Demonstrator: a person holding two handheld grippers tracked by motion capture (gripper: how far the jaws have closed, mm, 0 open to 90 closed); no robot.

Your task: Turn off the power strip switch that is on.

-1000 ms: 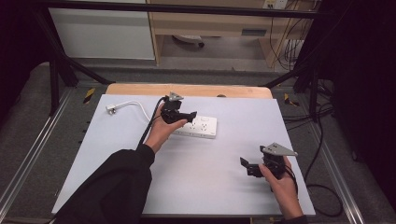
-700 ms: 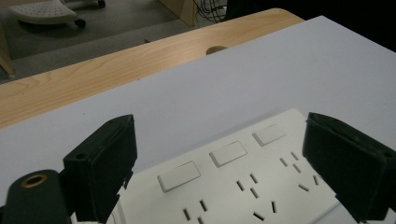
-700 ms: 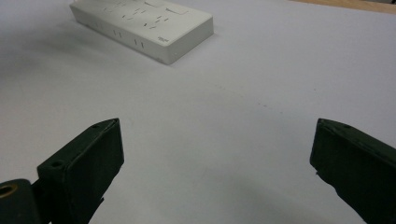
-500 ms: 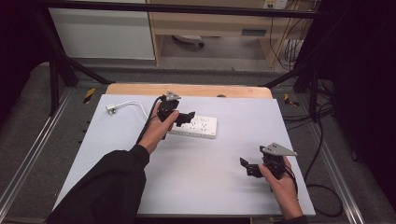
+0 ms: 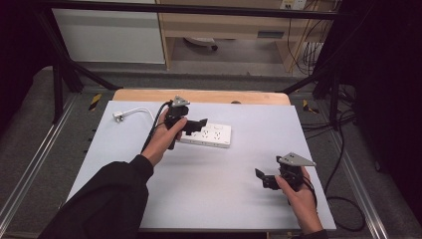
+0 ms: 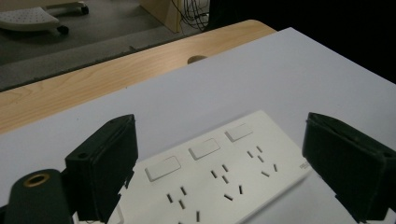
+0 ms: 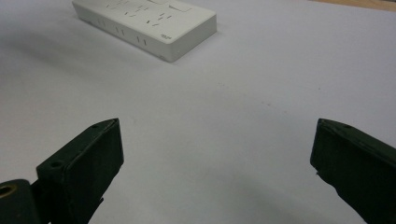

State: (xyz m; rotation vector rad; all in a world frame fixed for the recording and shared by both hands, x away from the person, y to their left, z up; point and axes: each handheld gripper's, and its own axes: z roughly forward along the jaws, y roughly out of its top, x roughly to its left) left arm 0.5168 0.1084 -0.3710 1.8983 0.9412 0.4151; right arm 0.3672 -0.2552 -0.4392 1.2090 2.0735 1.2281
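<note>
One white power strip (image 5: 209, 134) lies flat mid-table; we reach our left arm forward, its gripper (image 6: 224, 172) spread wide over the strip's near end, gripping nothing. Our right gripper (image 5: 263, 178) hangs open, well apart.

1. Tabletop (image 5: 199, 194): pale grey-white sheet over a wooden board; the wood shows along the far edge.
2. Power strip (image 5: 211, 135): white, lying flat near the far middle.
3. White cable (image 5: 133, 112): at the far left corner, plug end leftmost.
</note>
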